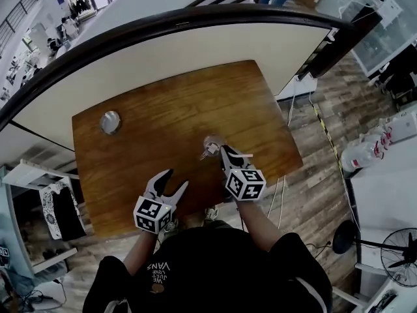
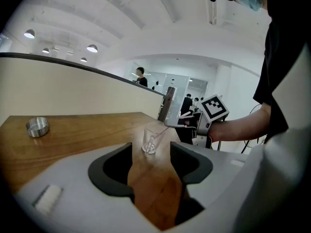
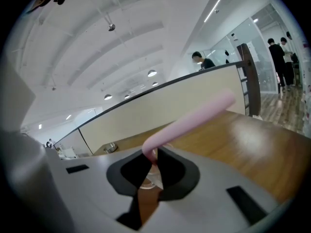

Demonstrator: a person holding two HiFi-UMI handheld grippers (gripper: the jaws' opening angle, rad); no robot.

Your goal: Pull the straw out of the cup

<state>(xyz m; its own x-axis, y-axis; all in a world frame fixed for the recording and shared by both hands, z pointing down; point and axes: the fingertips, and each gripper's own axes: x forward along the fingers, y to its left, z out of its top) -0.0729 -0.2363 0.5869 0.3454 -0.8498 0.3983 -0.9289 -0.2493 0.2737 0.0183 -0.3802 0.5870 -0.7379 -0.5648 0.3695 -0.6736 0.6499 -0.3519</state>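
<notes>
A small clear glass cup (image 1: 211, 142) stands near the middle of the wooden table (image 1: 150, 116). A pale pink straw (image 3: 194, 118) leans out of it. My right gripper (image 1: 224, 151) is at the cup's near right side, and its jaws are shut on the straw (image 2: 160, 132) just above the cup (image 3: 149, 178). In the right gripper view the straw's top sticks out up and to the right past the right gripper (image 3: 153, 159). My left gripper (image 1: 177, 180) hovers open over the table, nearer to me and to the left. It points at the cup (image 2: 151, 141) with nothing between its jaws.
A small round metal dish (image 1: 110, 122) sits at the table's far left. A curved dark-topped partition (image 1: 195, 25) runs behind the table. The table's front edge is close to my body. A fan (image 1: 399, 256) stands on the floor at the right.
</notes>
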